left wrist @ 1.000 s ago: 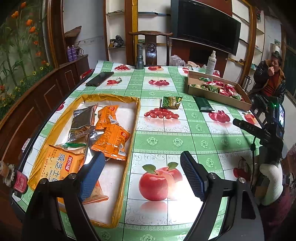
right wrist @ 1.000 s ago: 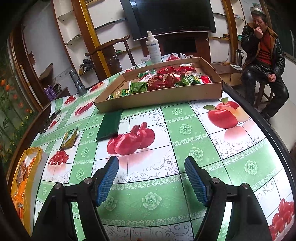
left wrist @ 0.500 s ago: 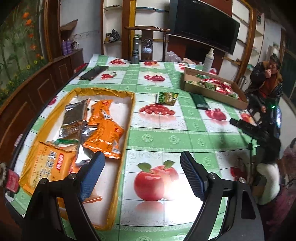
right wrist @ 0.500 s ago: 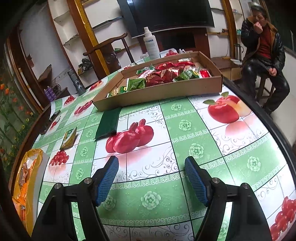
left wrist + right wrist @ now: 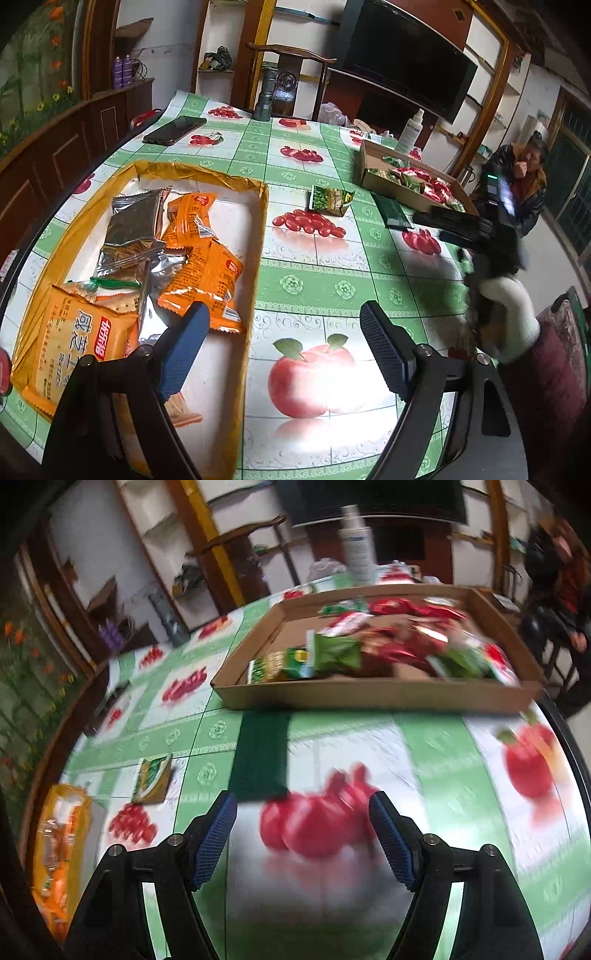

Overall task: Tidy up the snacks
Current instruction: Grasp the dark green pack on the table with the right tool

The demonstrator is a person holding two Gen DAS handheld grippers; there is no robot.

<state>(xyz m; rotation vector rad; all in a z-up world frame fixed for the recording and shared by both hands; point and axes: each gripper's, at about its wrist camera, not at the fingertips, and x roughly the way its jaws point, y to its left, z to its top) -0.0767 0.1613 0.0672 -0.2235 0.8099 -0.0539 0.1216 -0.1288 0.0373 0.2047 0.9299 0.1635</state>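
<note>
Both your claws are spread wide with nothing between them right now. Your left claw (image 5: 280,347) hangs over the near corner of the yellow tray (image 5: 258,236), which already has the orange packs (image 5: 207,269), a silver pack (image 5: 133,229) and a big cracker bag (image 5: 77,343) heaped in it, so that looks like where the orange-and-silver stuff gets sorted. Your right claw (image 5: 303,834) is low over the bench (image 5: 436,753), pointed at the cardboard box (image 5: 373,694), which holds the red and green packs (image 5: 399,642), so that's the other sorting bin by the look of it. That view is pretty smeared, so I can't read fine detail. Two things sit loose on the bench between the bins: a green pea pack (image 5: 330,199) out in the middle, and a dark green flat pack (image 5: 262,753) lying just in front of the box, almost touching its wall. My guess is the dark one's next, since it's straight ahead of your right claw and green packs seem to belong in the box. It's lying flat though, so getting a finger under an edge could be fiddly.
</note>
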